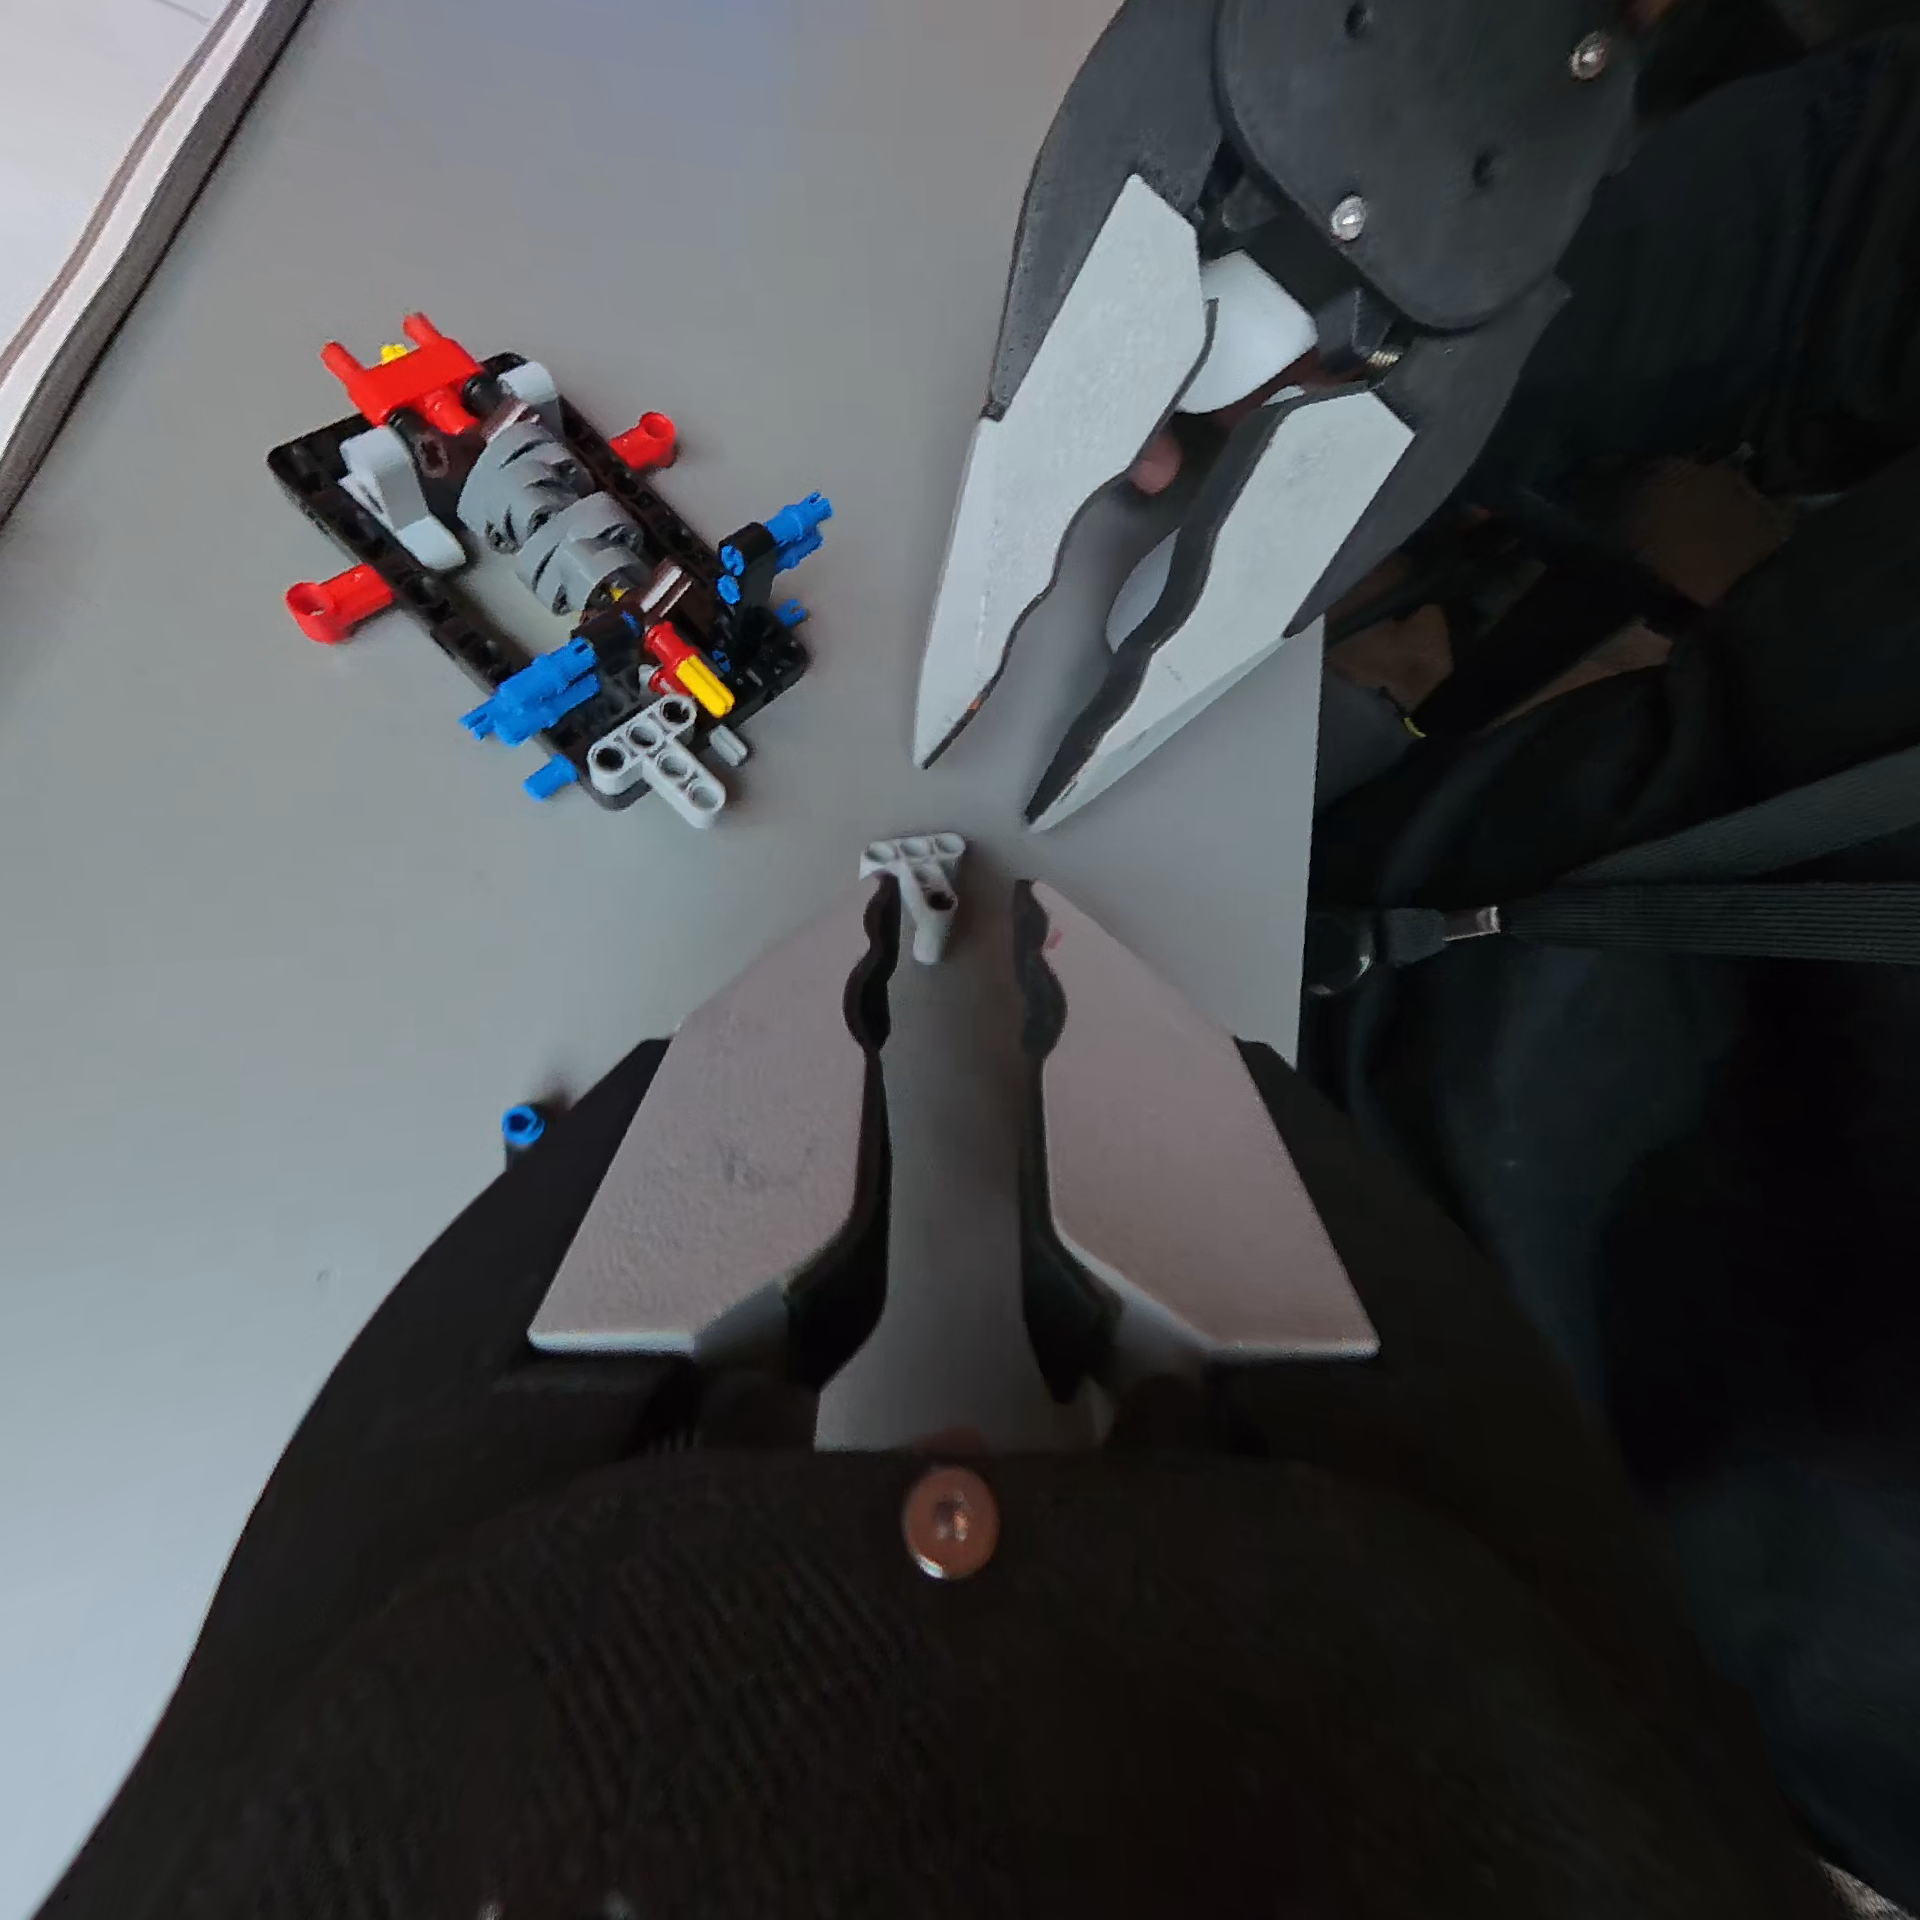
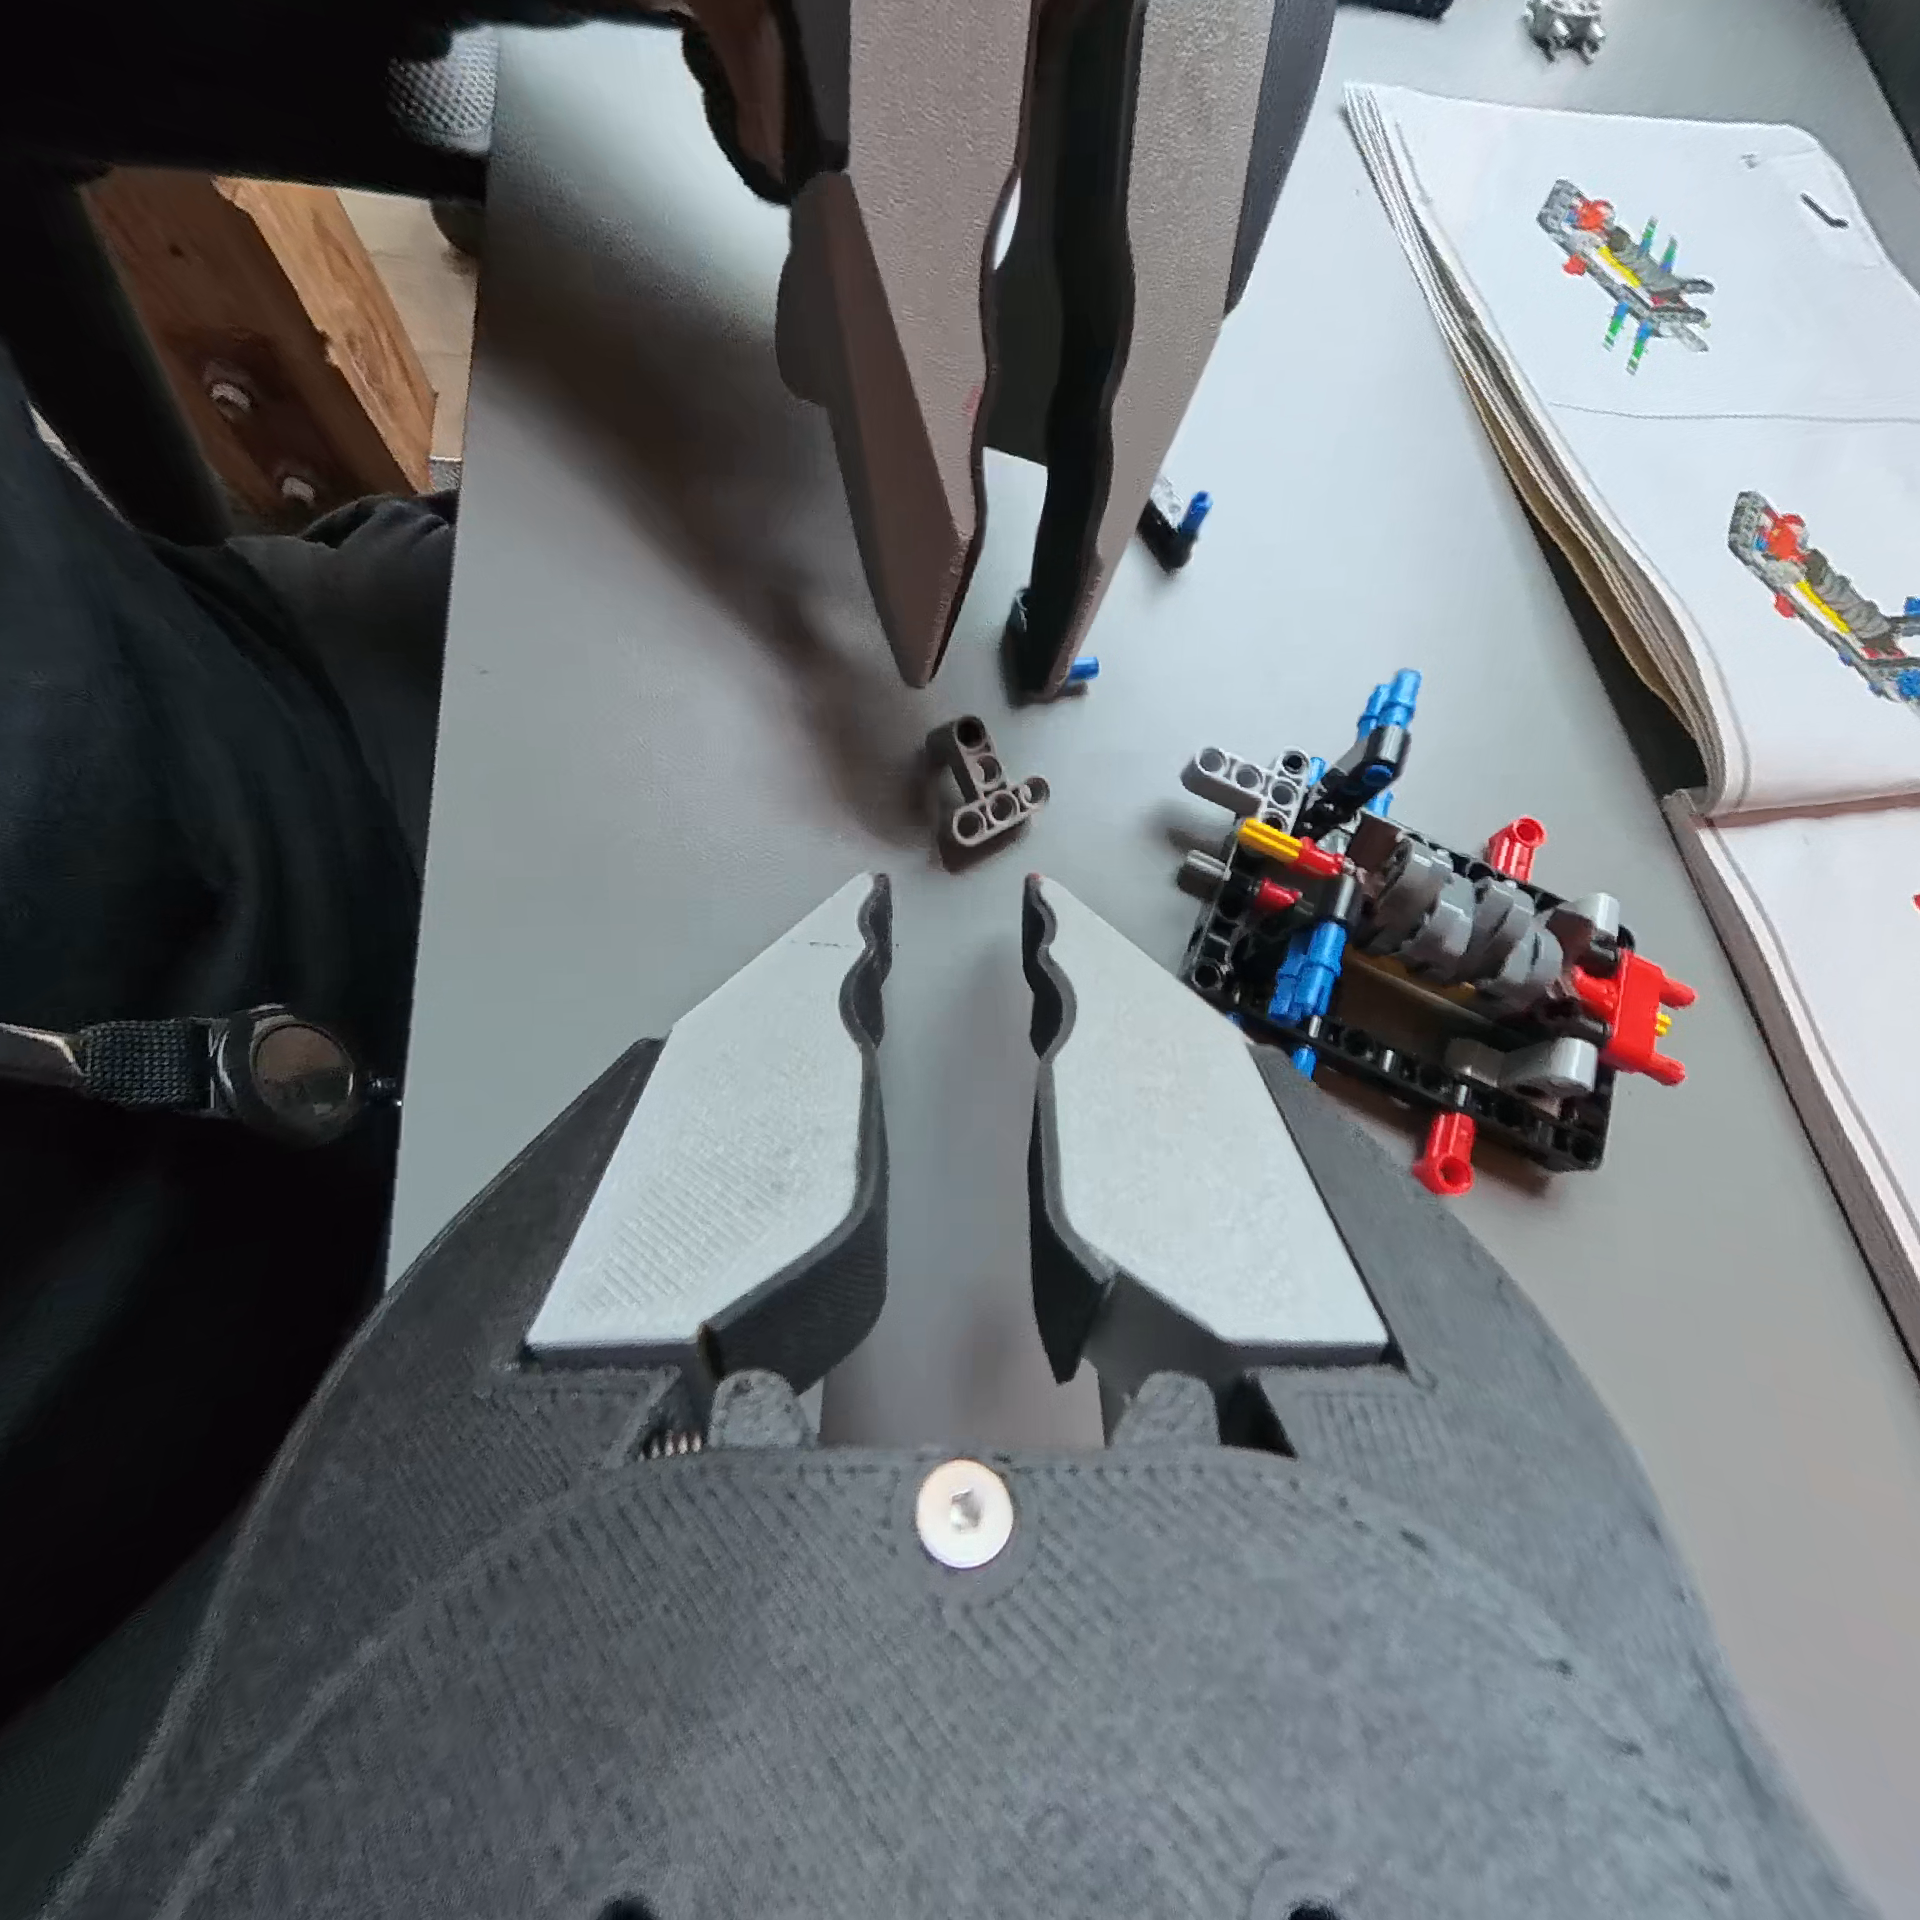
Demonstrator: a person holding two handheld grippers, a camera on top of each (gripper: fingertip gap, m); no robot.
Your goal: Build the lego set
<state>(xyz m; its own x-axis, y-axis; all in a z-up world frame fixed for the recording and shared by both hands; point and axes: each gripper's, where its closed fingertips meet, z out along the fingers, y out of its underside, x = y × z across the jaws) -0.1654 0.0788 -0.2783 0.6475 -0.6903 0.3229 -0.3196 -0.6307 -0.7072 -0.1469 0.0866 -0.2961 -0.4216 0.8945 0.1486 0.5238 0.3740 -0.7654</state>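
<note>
Two hand-held tongs face each other over a grey worktop (image 1: 312, 1039), with a small grey T-shaped Technic connector (image 2: 982, 795) lying loose on the surface between their tips. The left tongs (image 1: 951, 883) stand released, jaws parted, the connector just past the tips and slightly between them in the left wrist view; whether a fingertip touches it cannot be told. The right tongs (image 2: 956, 881) are likewise released and hold nothing, their tips just short of the same piece.

Beside the connector sits the partly built lego model (image 1: 540, 566): a black rectangular frame carrying a row of grey gear-like drums along its middle, red pieces at one end and sticking out from both long sides, blue pins, a yellow axle, and a light grey T-shaped beam (image 1: 660, 758) at the near end. A loose blue pin (image 1: 523, 1124) lies on the worktop next to the left tongs. An open instruction booklet (image 2: 1662, 416) with printed pictures of the model rests along the far edge, beyond the model.
</note>
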